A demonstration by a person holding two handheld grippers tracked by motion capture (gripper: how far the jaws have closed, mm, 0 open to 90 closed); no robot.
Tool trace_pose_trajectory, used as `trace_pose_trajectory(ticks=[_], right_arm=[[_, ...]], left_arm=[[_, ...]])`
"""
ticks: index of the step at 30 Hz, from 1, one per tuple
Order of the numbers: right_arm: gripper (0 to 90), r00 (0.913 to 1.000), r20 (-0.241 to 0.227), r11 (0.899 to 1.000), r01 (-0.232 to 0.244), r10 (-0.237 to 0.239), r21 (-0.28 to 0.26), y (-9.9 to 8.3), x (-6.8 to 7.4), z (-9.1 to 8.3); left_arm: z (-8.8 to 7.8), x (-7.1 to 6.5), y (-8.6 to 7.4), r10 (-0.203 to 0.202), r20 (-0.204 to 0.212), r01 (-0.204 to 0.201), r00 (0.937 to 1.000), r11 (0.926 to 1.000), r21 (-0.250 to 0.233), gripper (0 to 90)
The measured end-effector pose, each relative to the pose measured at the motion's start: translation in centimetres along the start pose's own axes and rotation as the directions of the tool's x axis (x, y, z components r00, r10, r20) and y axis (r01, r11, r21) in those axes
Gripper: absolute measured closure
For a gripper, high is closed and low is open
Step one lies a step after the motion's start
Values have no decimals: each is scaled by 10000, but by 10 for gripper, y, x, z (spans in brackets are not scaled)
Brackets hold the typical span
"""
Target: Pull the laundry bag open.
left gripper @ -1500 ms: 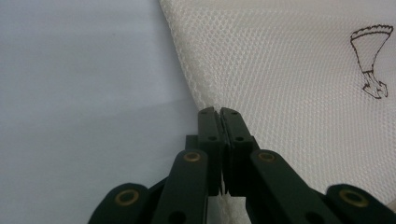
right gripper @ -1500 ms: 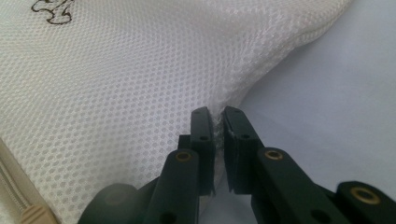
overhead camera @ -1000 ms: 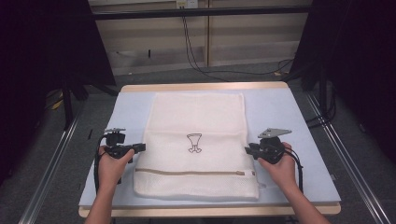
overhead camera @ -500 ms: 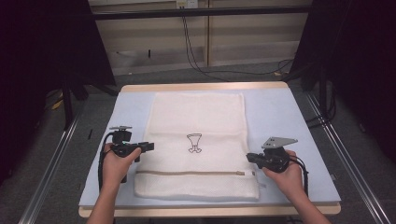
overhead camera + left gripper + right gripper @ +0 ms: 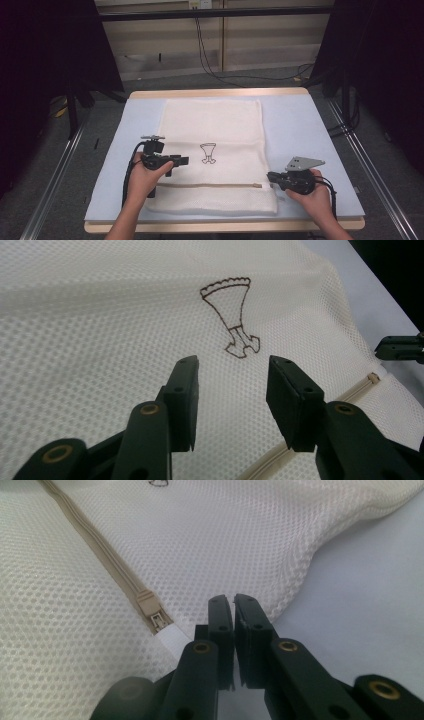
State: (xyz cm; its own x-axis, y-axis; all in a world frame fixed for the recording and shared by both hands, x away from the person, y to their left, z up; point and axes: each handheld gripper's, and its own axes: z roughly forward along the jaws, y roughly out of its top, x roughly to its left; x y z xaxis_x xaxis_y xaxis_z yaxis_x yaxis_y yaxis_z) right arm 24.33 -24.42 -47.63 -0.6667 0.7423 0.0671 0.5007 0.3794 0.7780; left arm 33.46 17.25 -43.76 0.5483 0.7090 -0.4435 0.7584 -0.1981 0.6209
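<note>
A cream mesh laundry bag (image 5: 215,150) lies flat on the pale blue counter (image 5: 300,130), its long side running away from the person, with a tan zipper (image 5: 210,185) crossing it near the edge closest to the person and a small dark goblet-shaped emblem (image 5: 208,152) printed near its middle. The left gripper (image 5: 175,161), held in the person's left hand (image 5: 142,175), lies over the left part of the bag and points toward the emblem; in the left gripper view its jaws stand partly apart above the mesh with nothing between them, having just been opening, and the emblem (image 5: 232,315) sits just beyond the fingertips. The right gripper (image 5: 272,176), held in the right hand (image 5: 312,192) and bearing a grey three-cornered plate, lies at the bag's right edge, level with the end of the zipper. In the right gripper view its jaws are drawn almost together, with only a thin slit left between the pads (image 5: 220,617); whether any mesh is pinched there cannot be told. In that view the zipper's slider (image 5: 150,610) and its white pull tab (image 5: 172,637) lie just to the left of the jaws, the mesh (image 5: 225,540) spreads beyond them, and the bag's rumpled edge meets the bare counter (image 5: 370,580) to their right. A black cable trails from each gripper toward the person.
</note>
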Motion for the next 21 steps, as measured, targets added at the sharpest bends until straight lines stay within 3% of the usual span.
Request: trace_pose_trajectory(ticks=[2,5,7,11,14,17,21], right_arm=[[860,9999,113,9999,109,-109,-22,0,0,-1],[879,9999,-135,9994,49,-54,-340,0,2,-3],[900,9995,-204,9995,216,-221,-234,1,4,-4],[900,9986,-301,9991,424,-425,-40,2,9,-4],[900,9988,-291,9989,394,-387,239,0,9,-6],[900,9991,-312,9991,298,-289,297,-2,9,-7],[900,9994,-210,9992,270,-264,283,-1,9,-7]], left_arm=[[5,-6,0,154,60,-154,9999,9999,46,530],[11,-14,1,349,15,-349,9994,9989,299,466],[14,-20,1,213,137,-217,9997,9993,308,464],[20,-33,3,285,602,-304,9978,9991,304,514],[24,-45,5,305,957,-359,9949,9978,560,542],[31,-55,8,387,1467,-477,9884,9971,585,585],[44,-70,10,397,1573,-551,9868,9940,943,599]])
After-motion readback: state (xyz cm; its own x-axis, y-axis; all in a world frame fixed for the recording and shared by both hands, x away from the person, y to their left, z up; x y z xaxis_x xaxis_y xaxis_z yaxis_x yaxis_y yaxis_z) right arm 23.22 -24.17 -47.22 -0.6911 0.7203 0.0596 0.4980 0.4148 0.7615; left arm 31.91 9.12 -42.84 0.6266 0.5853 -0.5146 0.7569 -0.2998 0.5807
